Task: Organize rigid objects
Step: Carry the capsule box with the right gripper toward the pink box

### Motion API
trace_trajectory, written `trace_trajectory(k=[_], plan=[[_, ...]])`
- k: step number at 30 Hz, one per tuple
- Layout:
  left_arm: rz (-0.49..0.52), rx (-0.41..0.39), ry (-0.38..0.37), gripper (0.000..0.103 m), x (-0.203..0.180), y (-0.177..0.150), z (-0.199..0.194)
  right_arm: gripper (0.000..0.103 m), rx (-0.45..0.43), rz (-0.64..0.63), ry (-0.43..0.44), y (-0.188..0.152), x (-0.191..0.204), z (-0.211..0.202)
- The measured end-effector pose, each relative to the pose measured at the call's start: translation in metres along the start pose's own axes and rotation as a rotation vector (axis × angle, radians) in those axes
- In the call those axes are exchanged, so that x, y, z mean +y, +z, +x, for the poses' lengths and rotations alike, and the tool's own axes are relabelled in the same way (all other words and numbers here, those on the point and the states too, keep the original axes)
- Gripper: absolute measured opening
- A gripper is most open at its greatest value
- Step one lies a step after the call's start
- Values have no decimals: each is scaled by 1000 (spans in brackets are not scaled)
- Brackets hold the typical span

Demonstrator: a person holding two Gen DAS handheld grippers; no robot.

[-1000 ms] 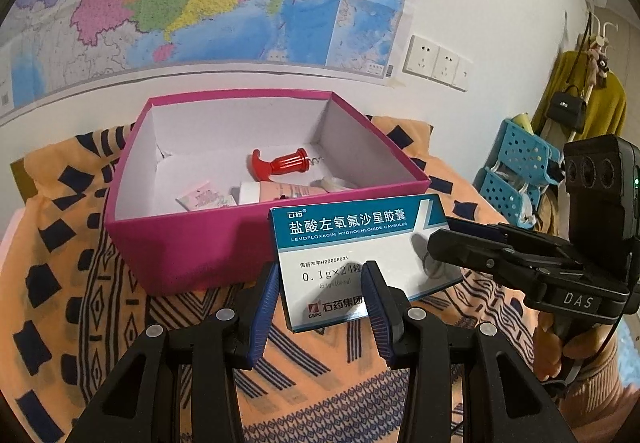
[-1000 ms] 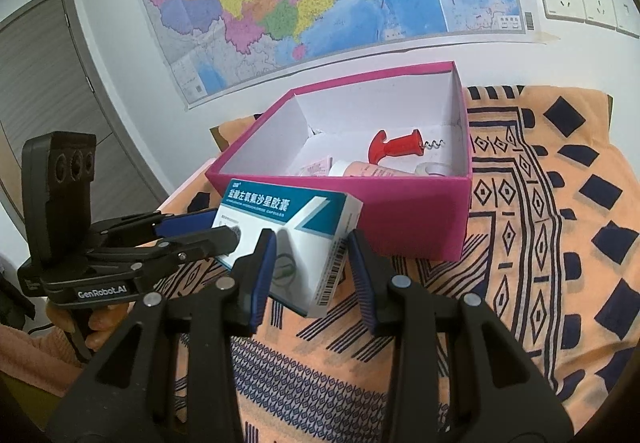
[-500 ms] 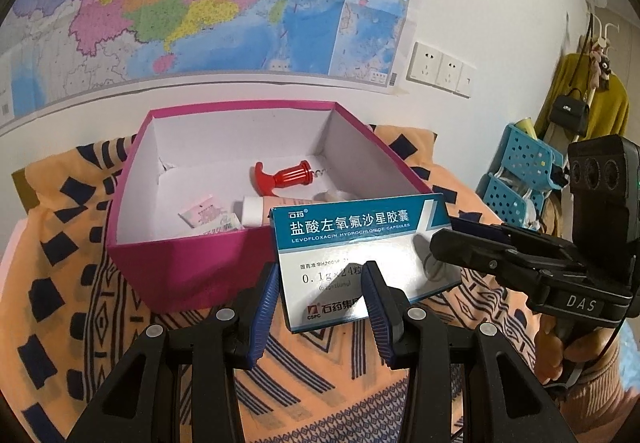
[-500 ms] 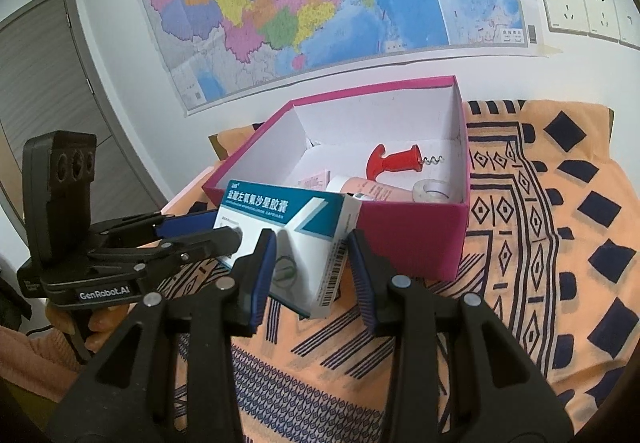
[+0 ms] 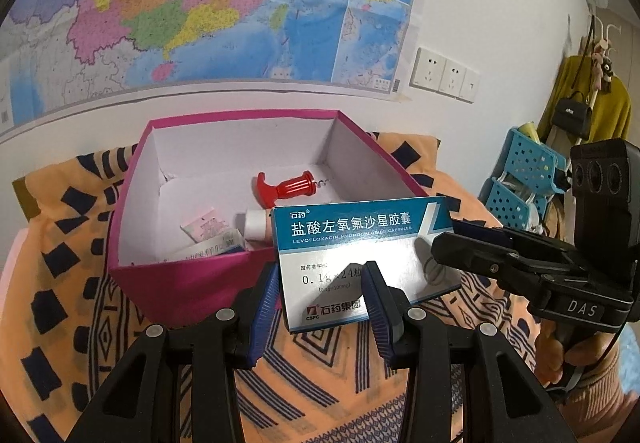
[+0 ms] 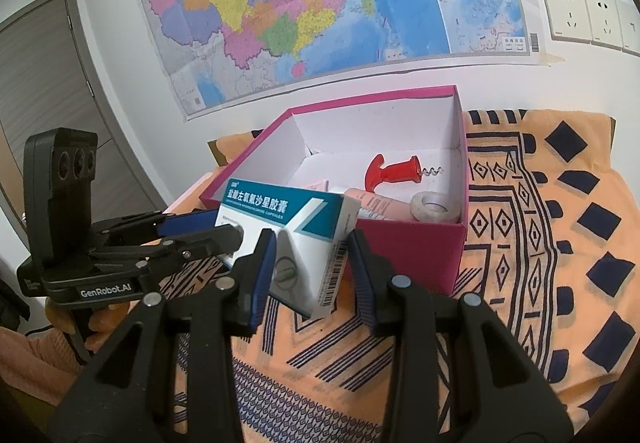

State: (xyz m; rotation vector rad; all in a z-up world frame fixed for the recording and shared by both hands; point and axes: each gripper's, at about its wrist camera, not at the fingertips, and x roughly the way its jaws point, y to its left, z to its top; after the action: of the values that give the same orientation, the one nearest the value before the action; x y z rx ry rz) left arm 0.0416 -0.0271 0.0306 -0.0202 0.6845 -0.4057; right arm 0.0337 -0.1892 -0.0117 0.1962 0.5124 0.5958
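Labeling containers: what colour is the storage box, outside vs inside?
The box is magenta pink outside with a white interior; the right wrist view shows it best.

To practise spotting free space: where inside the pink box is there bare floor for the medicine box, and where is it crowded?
At the back left of the pink box, bare floor lies between the back wall, left wall and red corkscrew. The front is crowded: sachets, tube, tape roll.
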Motion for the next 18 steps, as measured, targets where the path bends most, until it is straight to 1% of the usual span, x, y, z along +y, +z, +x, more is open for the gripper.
trace_trajectory(k=[18], plan=[[-1,-17,25,42,8,20,9,40,-15,-5,8,22,-5,9]])
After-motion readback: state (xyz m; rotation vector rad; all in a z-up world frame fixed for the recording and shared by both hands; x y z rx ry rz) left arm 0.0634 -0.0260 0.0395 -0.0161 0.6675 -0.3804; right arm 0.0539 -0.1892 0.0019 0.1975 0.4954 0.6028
